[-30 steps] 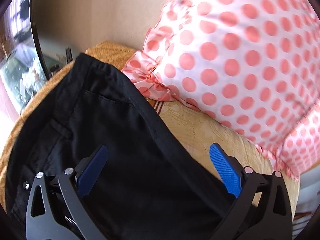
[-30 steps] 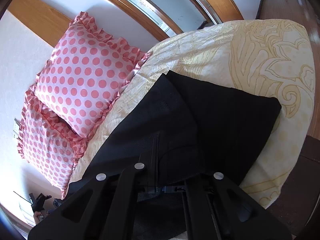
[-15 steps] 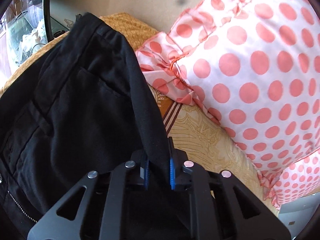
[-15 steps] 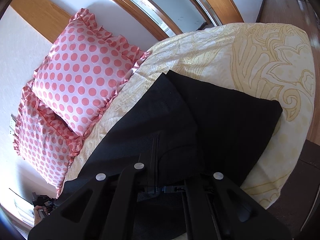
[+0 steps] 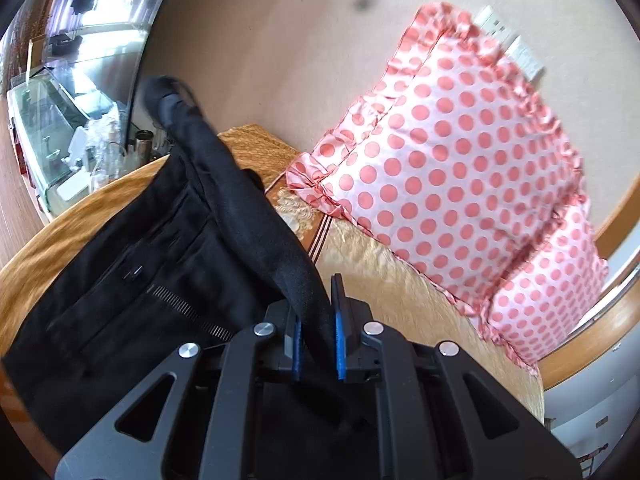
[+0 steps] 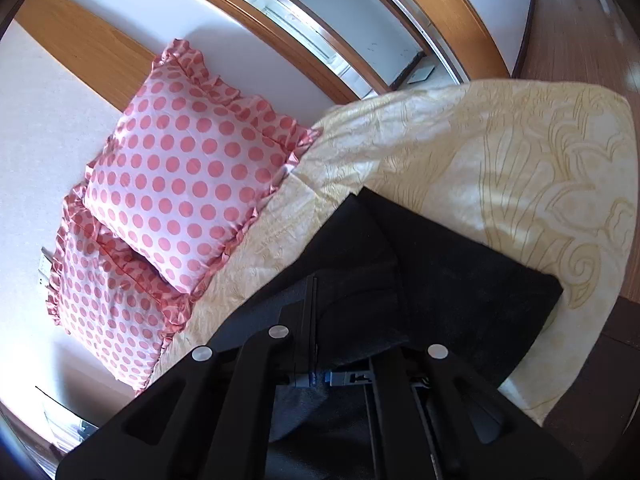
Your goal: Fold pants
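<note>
Black pants (image 5: pixel 132 280) on the bed (image 6: pixel 520 168), beside dotted pillows (image 5: pixel 460 184). Left gripper (image 5: pixel 316 340) pinched tight on a raised edge of the pants. Right gripper (image 6: pixel 320 378) clamped on the pants too.

Sunlit bed (image 6: pixel 520 168), polka-dot pillows (image 6: pixel 192 176), beige wall (image 5: pixel 280 40), wooden floor (image 6: pixel 576 32).

bright daylight | fisheye-warped edges | left view motion-blurred
</note>
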{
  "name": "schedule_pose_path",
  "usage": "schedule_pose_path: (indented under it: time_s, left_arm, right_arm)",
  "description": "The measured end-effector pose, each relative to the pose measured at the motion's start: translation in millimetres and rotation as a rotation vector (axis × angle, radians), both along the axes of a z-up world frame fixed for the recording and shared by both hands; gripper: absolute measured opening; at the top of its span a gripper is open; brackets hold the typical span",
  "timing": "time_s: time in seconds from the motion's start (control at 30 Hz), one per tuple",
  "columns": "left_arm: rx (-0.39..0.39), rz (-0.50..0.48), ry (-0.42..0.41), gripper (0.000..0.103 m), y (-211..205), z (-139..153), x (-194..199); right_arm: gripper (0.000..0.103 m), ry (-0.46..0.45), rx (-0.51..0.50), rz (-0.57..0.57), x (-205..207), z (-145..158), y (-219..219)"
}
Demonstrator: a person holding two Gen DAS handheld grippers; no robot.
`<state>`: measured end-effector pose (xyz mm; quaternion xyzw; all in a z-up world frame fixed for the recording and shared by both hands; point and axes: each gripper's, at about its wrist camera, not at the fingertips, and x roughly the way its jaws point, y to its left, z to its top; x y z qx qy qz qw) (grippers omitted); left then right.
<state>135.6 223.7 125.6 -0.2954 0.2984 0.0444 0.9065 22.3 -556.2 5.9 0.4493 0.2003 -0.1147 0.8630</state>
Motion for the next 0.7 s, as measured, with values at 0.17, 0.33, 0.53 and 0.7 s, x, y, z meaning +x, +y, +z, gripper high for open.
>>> schedule_pose_path:
  time_s: [0.17,0.33,0.53,0.7]
  left_arm:
    - [0.003,0.072,-0.044,0.012,-6.5,-38.2,-92.0]
    - [-0.083,0.121,0.025,0.012,2.9,-97.7,-120.3]
    - [-0.130,0.243,-0.052,0.072,24.4,-101.4,-143.5]
    - [-0.214,0.272,-0.025,0.078,54.4,-104.2,-139.3]
  right_arm:
    - [0.002,0.010,-0.002,-0.035,-11.7,-0.7,-6.2]
    - [0.002,0.039,0.032,-0.054,-15.7,-14.3,-11.4]
    - [0.002,0.040,0.028,-0.056,-17.1,-12.2,-10.7]
    - [0.002,0.040,0.029,-0.060,-16.4,-11.4,-10.2]
